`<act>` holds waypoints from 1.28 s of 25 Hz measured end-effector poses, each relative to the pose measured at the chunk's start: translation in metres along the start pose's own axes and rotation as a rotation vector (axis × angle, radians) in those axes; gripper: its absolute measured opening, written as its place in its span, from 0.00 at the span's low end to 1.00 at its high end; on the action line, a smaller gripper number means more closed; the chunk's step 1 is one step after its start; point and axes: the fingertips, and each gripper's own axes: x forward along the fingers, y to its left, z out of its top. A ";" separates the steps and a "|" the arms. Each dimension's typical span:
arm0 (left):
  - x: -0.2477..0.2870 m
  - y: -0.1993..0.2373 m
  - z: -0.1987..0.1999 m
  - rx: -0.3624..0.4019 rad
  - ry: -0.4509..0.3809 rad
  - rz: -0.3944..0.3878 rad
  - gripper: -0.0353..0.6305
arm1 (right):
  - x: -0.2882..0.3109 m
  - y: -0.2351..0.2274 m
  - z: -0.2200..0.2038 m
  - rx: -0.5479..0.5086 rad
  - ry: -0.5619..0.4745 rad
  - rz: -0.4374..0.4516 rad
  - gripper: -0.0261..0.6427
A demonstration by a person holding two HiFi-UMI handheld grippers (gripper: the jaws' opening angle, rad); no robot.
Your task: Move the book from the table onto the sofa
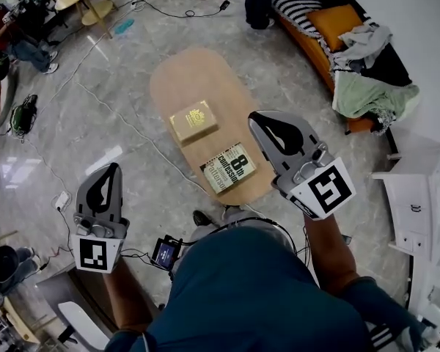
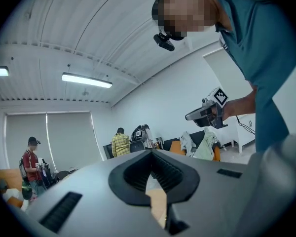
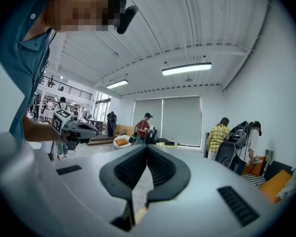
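Two books lie on the oval wooden table [image 1: 176, 79] in the head view: a gold-covered book [image 1: 193, 121] near the middle and a book with a large "8" on its cover [image 1: 228, 167] near the table's near end. The orange sofa [image 1: 319, 46] stands at the upper right. My left gripper [image 1: 111, 169] hangs over the floor to the left of the table, shut and empty. My right gripper [image 1: 259, 117] is held above the table's right edge, just right of the "8" book, also shut and empty. Both gripper views look out level across the room and show neither book.
Clothes [image 1: 370, 94] and a striped cushion [image 1: 297, 6] cover much of the sofa seat. A white cabinet [image 1: 418, 196] stands at the right. Cables [image 1: 125, 123] run over the marble floor left of the table. Several people [image 3: 218, 137] stand far off.
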 end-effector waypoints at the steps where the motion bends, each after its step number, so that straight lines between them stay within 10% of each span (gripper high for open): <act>1: 0.009 -0.002 0.001 0.003 0.004 0.004 0.06 | 0.000 -0.008 -0.003 0.005 -0.003 0.004 0.06; 32: 0.178 0.045 -0.164 -0.204 0.092 -0.074 0.06 | 0.133 -0.088 -0.166 0.100 0.194 0.026 0.06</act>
